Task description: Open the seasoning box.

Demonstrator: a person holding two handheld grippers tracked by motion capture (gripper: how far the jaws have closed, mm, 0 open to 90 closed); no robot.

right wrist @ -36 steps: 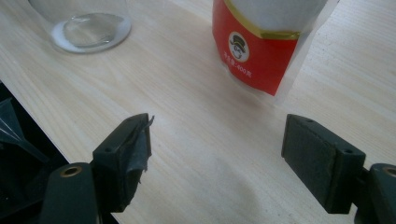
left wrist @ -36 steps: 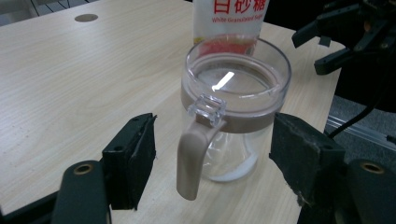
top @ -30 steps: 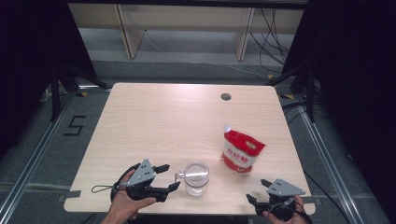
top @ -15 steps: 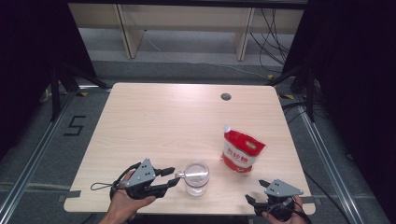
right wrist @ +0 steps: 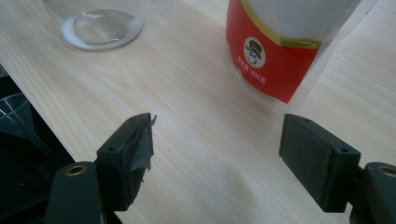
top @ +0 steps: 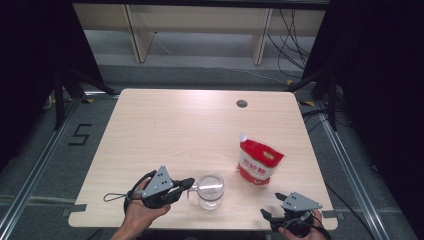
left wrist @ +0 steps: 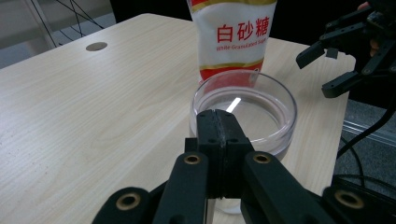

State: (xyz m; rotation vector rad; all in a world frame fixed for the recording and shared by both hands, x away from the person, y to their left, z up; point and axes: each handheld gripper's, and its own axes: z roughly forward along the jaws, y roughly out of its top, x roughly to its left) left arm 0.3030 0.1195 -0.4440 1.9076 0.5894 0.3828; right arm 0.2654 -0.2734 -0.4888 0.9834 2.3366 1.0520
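A clear empty glass (top: pixel 210 191) stands near the table's front edge. My left gripper (top: pixel 190 184) reaches it from the left, jaws shut and tips touching its rim. In the left gripper view the two pads (left wrist: pixel 218 128) are pressed together against the glass's (left wrist: pixel 261 109) near rim, and I see nothing between them. A red and white sugar pouch (top: pixel 259 161) stands upright to the right of the glass. My right gripper (top: pixel 270 205) sits at the front right corner, open and holding nothing. It (right wrist: pixel 219 140) faces the pouch (right wrist: pixel 275 51), a short way off.
The wooden table (top: pixel 190 130) has a round cable hole (top: pixel 242 104) at the back right. A shelf unit and cables stand on the floor beyond it. The right gripper (left wrist: pixel 345 56) is in the left gripper view past the table's edge.
My left gripper's jaws were apart beside the glass a second ago and are now shut at its rim. The right gripper, glass and pouch have not moved.
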